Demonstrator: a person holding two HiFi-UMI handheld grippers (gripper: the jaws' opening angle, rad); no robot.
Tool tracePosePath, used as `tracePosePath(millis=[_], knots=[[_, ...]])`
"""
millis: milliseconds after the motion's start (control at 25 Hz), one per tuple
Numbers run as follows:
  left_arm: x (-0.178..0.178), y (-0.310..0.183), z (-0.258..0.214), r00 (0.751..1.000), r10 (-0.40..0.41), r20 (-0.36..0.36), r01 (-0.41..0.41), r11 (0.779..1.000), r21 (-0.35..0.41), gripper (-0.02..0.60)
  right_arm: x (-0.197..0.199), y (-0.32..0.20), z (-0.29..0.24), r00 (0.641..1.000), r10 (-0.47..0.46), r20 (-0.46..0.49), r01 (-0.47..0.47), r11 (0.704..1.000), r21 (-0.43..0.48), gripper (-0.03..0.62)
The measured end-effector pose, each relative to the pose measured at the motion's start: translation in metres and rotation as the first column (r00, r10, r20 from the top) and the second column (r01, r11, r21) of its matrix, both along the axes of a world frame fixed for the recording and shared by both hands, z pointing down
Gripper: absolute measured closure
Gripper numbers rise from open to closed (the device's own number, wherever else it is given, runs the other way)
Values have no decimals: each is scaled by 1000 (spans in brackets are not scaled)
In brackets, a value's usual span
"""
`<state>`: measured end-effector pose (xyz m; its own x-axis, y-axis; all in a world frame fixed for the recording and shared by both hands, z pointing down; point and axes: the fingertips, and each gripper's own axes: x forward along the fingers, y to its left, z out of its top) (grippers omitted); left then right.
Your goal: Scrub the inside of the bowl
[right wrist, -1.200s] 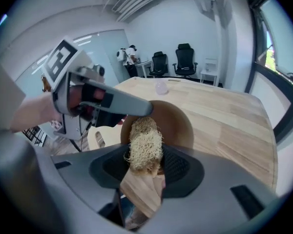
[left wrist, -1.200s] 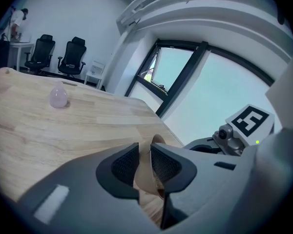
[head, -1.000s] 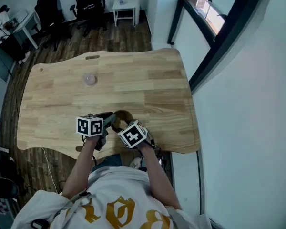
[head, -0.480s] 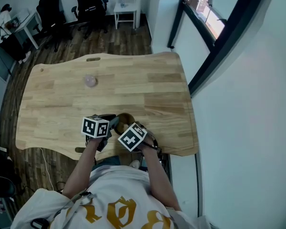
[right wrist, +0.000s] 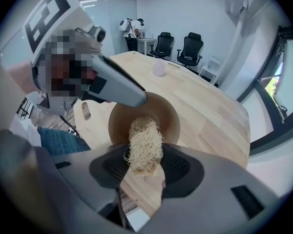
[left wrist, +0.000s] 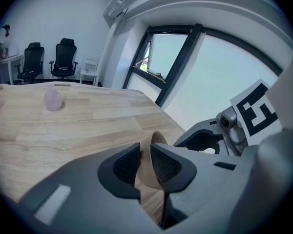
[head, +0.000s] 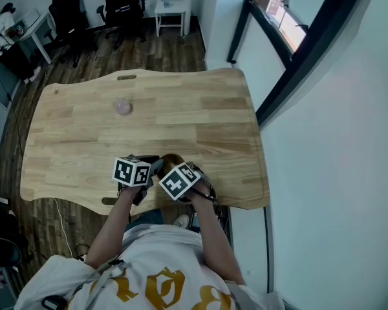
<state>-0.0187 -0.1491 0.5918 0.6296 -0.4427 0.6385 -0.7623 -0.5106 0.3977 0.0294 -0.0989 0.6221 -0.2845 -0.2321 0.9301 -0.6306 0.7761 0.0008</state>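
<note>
Right gripper: jaws clamped on fibrous scrub pad, tip at the mouth of the bowl. Left gripper: jaws narrow, pinching bowl wall. Bowl over worktop's near edge. Farther: small translucent lump.

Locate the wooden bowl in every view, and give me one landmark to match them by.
Head view: bowl lower centre, at the table's near edge.
Left gripper view: lower centre, rim pinched in the left tool.
Right gripper view: centre, behind the scrubber.
Landmark: small pale object on the table, upper left in the head and left gripper views, top centre in the right gripper view.
</note>
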Motion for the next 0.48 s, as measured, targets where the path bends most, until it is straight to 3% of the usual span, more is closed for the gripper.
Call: tracePosePath(millis=[240,480], knots=[[-1,1,-2,999,-13,-29,13,1000,-5,517,3,-8,-2,997,71,-3,-71,997,2,413],[1,2,-10,999,0,-44,1,1000,5,517,5,-19,-7,972,196,126,-204,977,56,413]])
